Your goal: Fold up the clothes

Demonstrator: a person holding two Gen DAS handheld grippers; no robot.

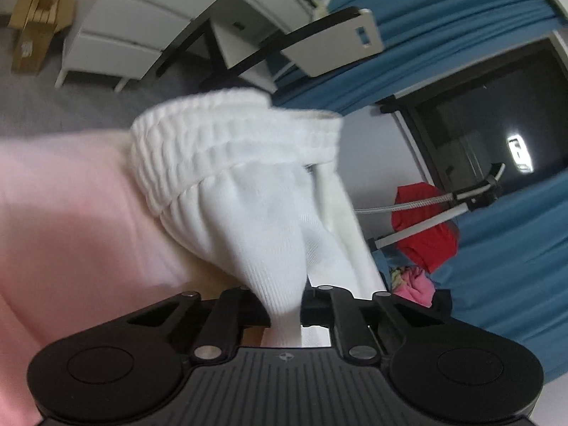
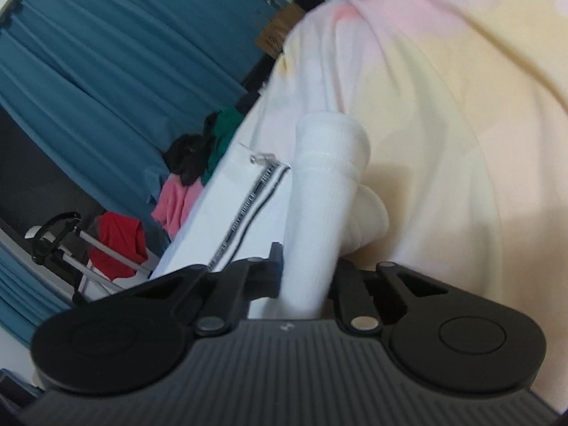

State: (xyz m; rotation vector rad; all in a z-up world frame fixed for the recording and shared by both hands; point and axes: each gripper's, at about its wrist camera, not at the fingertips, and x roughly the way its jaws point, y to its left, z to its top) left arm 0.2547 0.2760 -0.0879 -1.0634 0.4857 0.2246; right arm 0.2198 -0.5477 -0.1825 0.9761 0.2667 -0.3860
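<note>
White sock (image 1: 248,195) clamped by both tilted grippers.

No text, label, brand or number can be read in either view; dark print on the cardboard box (image 2: 275,33) is too blurred.

I see blue curtains (image 1: 461,10) at the far side, a white drawer unit (image 1: 142,28) far left and a cardboard box (image 1: 39,25) beside it.

My black left gripper (image 1: 284,314) holds a white ribbed sock (image 1: 248,191); pastel pink-and-yellow bedding (image 2: 443,106), blue curtains (image 2: 106,53), red garment (image 2: 119,245)
</note>
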